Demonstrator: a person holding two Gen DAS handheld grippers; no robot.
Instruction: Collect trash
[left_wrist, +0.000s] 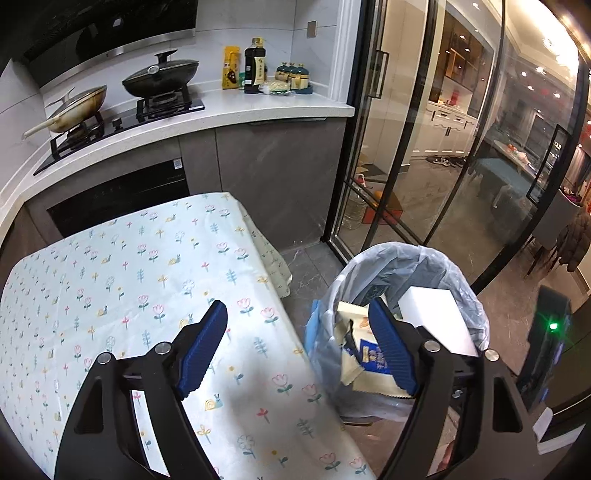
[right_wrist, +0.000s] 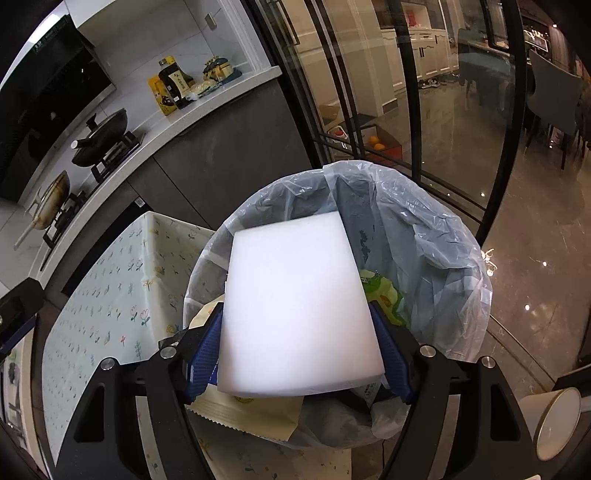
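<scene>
My right gripper (right_wrist: 297, 350) is shut on a white foam block (right_wrist: 295, 310) and holds it over the open trash bin (right_wrist: 454, 266), which is lined with a clear plastic bag. The same block (left_wrist: 436, 314) shows above the bin (left_wrist: 461, 280) in the left wrist view. Inside the bin lie cream and blue wrappers (left_wrist: 365, 354) and a green packet (right_wrist: 384, 291). My left gripper (left_wrist: 299, 347) is open and empty, spanning the right edge of the table (left_wrist: 147, 280) and the bin's near rim.
The table has a floral cloth. Behind it runs a kitchen counter (left_wrist: 258, 107) with a stove, two pans and bottles. A glass sliding door (left_wrist: 424, 147) stands beyond the bin. A white paper cup (right_wrist: 557, 421) lies on the floor at right.
</scene>
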